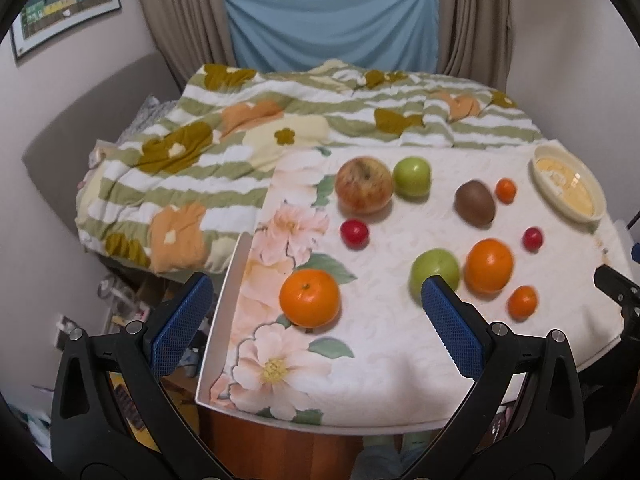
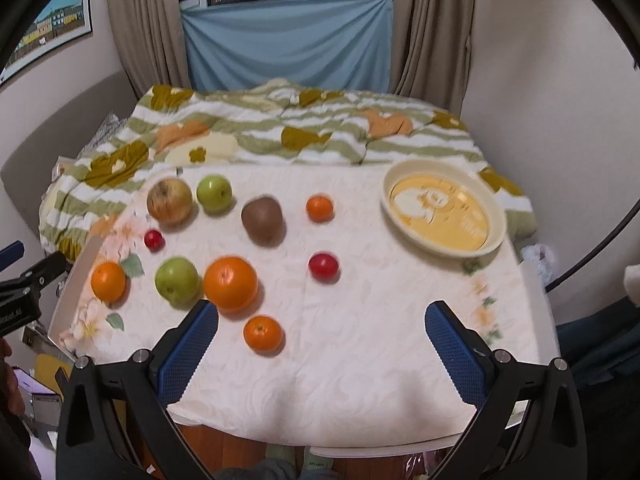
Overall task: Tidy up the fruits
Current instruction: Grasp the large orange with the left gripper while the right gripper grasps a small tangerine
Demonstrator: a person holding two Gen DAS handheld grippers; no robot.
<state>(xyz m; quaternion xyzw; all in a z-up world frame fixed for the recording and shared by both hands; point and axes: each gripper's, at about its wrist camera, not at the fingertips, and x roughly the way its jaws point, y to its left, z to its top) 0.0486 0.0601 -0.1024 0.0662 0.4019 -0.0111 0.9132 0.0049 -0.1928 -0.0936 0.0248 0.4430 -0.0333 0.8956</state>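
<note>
Fruit lies loose on a small table with a floral white cloth [image 2: 360, 360]. A red-yellow apple [image 2: 169, 201], two green apples [image 2: 214, 193] [image 2: 177, 281], a kiwi [image 2: 262, 215], two big oranges [image 2: 230, 283] [image 2: 108, 281], two small mandarins [image 2: 263, 333] [image 2: 319, 208] and two small red fruits [image 2: 323, 266] [image 2: 154, 239] show. A cream and yellow plate [image 2: 444, 212] stands empty at the back right. My left gripper [image 1: 316, 304] is open above the front left, around an orange [image 1: 309, 298]. My right gripper [image 2: 320, 320] is open above the front middle.
A bed with a green striped floral quilt [image 2: 304, 132] lies right behind the table. Curtains and a blue sheet [image 2: 288, 44] hang behind it. Clutter sits on the floor to the left [image 1: 120, 312]. The table's front edge [image 2: 320, 446] is close below the grippers.
</note>
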